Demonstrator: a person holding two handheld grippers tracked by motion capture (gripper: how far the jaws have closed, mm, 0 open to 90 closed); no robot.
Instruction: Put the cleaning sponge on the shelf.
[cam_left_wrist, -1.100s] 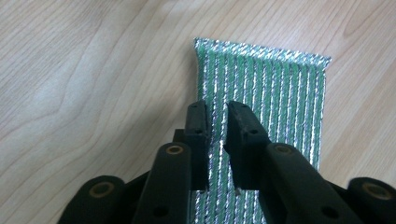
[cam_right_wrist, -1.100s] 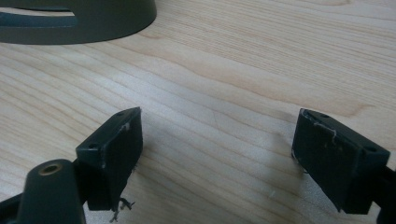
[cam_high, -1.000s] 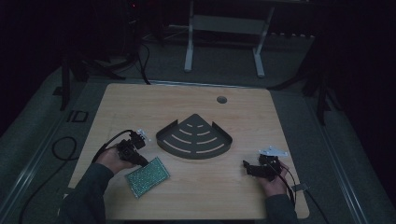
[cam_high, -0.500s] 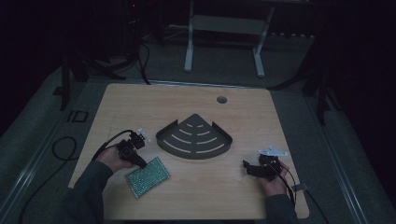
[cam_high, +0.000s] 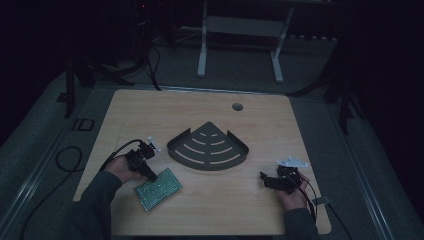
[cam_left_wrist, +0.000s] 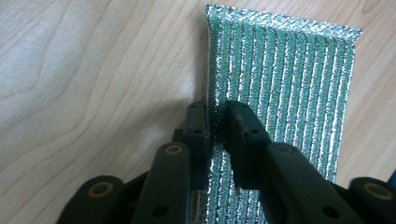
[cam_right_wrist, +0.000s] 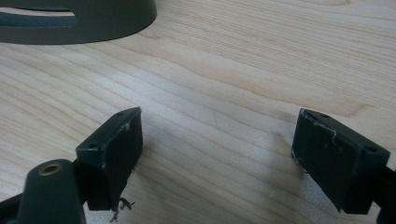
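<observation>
We note a dark grey fan-shaped corner tray (cam_high: 209, 149) with curved slots at the middle of the wooden table (cam_high: 200, 107). A round cable hole (cam_high: 237, 107) sits in the tabletop beyond it. Behind the table, a white metal frame (cam_high: 240, 47) stands on the grey floor (cam_high: 45, 135).

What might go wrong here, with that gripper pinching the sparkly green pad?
The left gripper pinches only the long edge of the green scouring pad, so the soft pad may slip out or sag when lifted. The pad still lies flat on the table, so the jaw tips could scrape the wood. The dark corner rack sits close by; a drooping pad might catch on its rim on the way over.
</observation>
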